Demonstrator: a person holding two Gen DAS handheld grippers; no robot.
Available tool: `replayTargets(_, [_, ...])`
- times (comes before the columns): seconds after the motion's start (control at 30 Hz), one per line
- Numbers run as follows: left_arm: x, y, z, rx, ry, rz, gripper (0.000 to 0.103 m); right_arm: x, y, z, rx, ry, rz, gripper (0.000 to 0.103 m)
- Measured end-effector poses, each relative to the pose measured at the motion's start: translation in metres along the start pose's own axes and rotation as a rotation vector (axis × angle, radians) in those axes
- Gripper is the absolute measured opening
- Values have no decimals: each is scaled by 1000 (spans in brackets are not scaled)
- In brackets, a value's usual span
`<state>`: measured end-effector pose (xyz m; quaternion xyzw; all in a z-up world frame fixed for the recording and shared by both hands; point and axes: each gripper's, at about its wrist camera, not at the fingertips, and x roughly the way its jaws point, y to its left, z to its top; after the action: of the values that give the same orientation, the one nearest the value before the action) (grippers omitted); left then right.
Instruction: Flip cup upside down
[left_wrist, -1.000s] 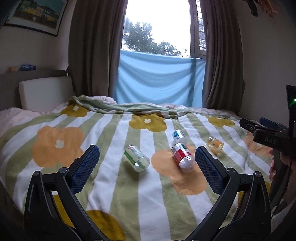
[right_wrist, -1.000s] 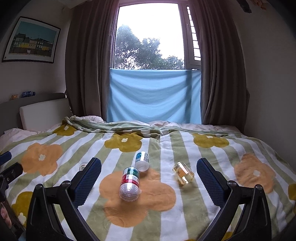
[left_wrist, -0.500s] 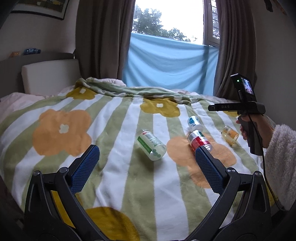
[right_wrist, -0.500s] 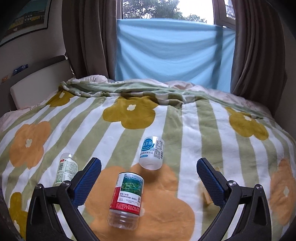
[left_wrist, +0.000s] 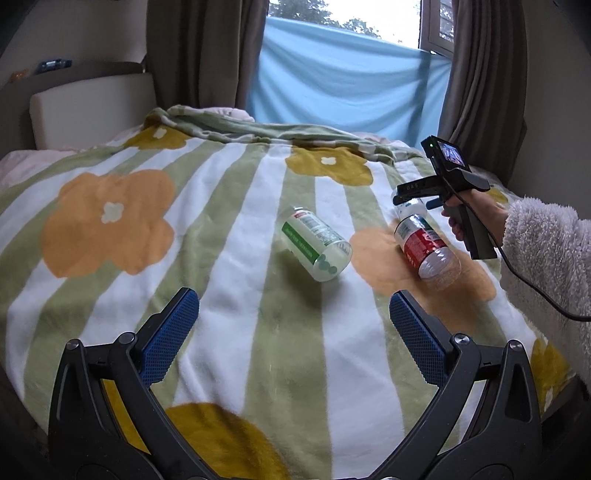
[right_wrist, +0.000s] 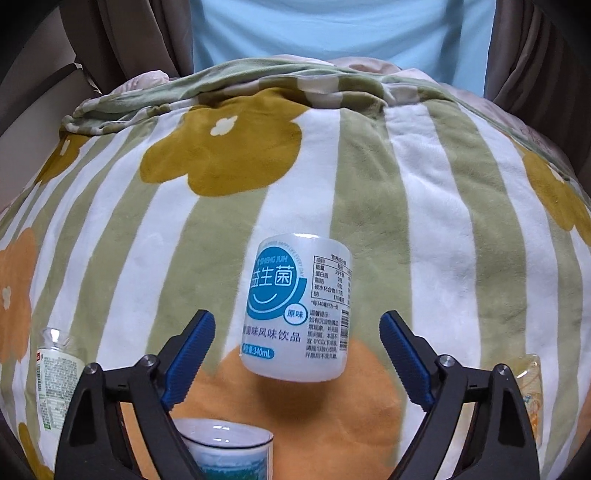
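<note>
Right wrist: right gripper open, w/ blue-label cup between fingers.

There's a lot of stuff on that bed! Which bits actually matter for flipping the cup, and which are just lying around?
In the job:
- blue-label cup, lying between the open fingers of the right gripper
- left gripper, open, hanging back

Just lying about:
- green-label cup
- red-label cup
- yellowish cup
- flowered blanket
- blue sheet over the window

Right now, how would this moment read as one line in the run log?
right gripper: open, lined up on blue-label cup | left gripper: open, idle | cups lie on blanket | none flipped
</note>
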<state>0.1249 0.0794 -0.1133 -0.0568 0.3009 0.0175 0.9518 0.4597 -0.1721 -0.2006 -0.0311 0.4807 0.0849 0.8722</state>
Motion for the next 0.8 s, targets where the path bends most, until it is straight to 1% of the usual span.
replayTargets(0.13, [6, -1, -3, -6, 17, -7, 103, 13, 2, 3, -20, 21, -7, 70])
replayTargets(0.17, [7, -1, -3, -6, 20, -8, 103, 14, 2, 4, -27, 22, -5, 61])
replayTargets(0.3, [6, -1, -2, -4, 19, -8, 103, 11, 3, 6, -52, 2, -9, 59])
replayTargets(0.37, [3, -1, -1, -6, 14, -13, 103, 0, 2, 6, -56, -24, -6, 58])
replayTargets(0.5, [-7, -2, 2, -10, 1, -34, 103, -44, 3, 2, -65, -76, 36, 58])
replayTargets(0.6, [-19, -6, 3, 0, -14, -41, 103, -99, 8, -13, -98, -140, 59, 58])
replayTargets(0.7, [-29, -9, 3, 5, -14, -56, 103, -148, 10, -38, -88, -158, 96, 58])
replayTargets(0.8, [-37, -7, -1, -16, -1, -92, 103, -184, 20, -79, -117, -144, 144, 58])
